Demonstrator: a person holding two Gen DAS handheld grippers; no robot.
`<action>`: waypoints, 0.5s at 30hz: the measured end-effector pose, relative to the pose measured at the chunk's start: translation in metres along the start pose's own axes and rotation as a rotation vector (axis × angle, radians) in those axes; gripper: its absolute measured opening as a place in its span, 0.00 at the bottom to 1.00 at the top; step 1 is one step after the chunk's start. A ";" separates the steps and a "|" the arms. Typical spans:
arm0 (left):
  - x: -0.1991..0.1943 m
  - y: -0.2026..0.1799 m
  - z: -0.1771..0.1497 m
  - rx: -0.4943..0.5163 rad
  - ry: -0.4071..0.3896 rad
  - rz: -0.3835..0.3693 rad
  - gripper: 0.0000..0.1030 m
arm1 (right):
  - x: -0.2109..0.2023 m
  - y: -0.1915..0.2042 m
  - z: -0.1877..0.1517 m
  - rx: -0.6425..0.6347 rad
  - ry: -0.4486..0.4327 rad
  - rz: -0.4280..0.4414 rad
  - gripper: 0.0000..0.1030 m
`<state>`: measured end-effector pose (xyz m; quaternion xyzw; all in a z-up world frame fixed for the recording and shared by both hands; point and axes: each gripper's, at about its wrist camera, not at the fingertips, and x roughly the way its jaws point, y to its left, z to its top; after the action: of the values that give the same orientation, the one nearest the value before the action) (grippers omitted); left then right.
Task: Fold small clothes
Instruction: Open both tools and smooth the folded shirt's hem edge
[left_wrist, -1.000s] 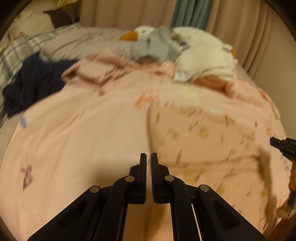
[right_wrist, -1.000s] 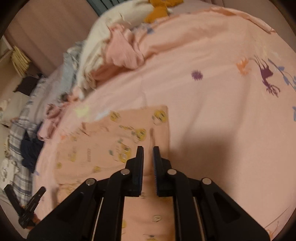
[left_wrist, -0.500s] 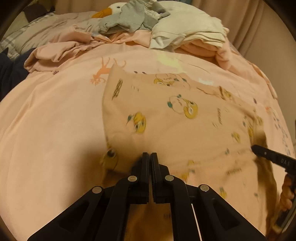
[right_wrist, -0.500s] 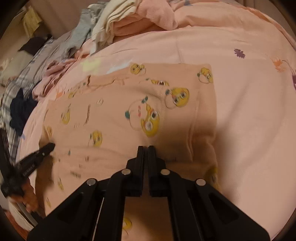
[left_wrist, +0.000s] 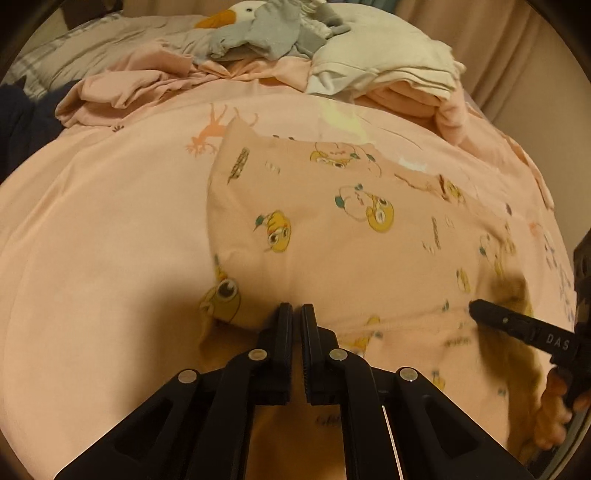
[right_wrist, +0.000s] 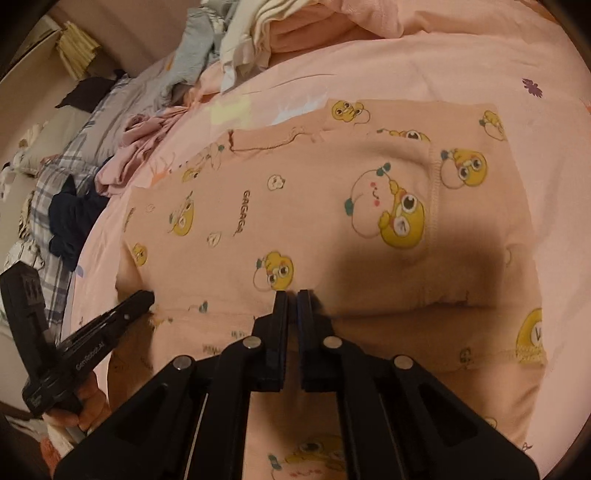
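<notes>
- My left hand-held gripper (left_wrist: 297, 314) is closed, its fingers pinched on the near hem of the peach garment (left_wrist: 332, 236), close to that hem's left corner.
- My right hand-held gripper (right_wrist: 291, 301) is closed as well; its jaws have just been drawing together, and a fold of the same near edge sits between them, further to the right.
- The garment lies spread on the bed, on top of the pink sheet (left_wrist: 103, 229), with its far edge flat and its near edge lifted a little where I hold it (the cloth bunches and casts a shadow there).
- It is printed with yellow cartoon ducks; a stitched seam (right_wrist: 434, 206) runs from near to far on its right part.
- In the left wrist view my other gripper comes in from the right edge, its tips on the cloth; in the right wrist view the left one comes in from the left edge the same way.
- At the far side of the bed sits a pile of clothes: a crumpled pink piece (left_wrist: 125, 92), a grey piece (left_wrist: 273, 33), and folded white cloth (left_wrist: 388, 62).
- A dark navy garment (right_wrist: 70, 221) lies at the far left, beside a plaid blanket (right_wrist: 55, 177).
- A curtain (left_wrist: 498, 48) hangs behind the bed.
</notes>
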<state>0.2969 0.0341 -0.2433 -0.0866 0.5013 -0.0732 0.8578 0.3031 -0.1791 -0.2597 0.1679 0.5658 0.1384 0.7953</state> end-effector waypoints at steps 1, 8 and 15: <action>-0.002 0.003 -0.003 0.001 0.011 -0.009 0.06 | -0.002 -0.005 -0.002 0.012 0.008 0.018 0.00; -0.048 0.025 -0.041 0.032 0.000 0.071 0.13 | -0.058 -0.039 -0.044 0.097 -0.035 0.054 0.13; -0.106 0.061 -0.071 -0.153 -0.047 0.003 0.55 | -0.118 -0.050 -0.082 0.120 -0.115 0.023 0.27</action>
<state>0.1853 0.1103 -0.2011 -0.1528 0.4855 -0.0311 0.8602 0.1891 -0.2641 -0.2051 0.2296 0.5245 0.1033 0.8133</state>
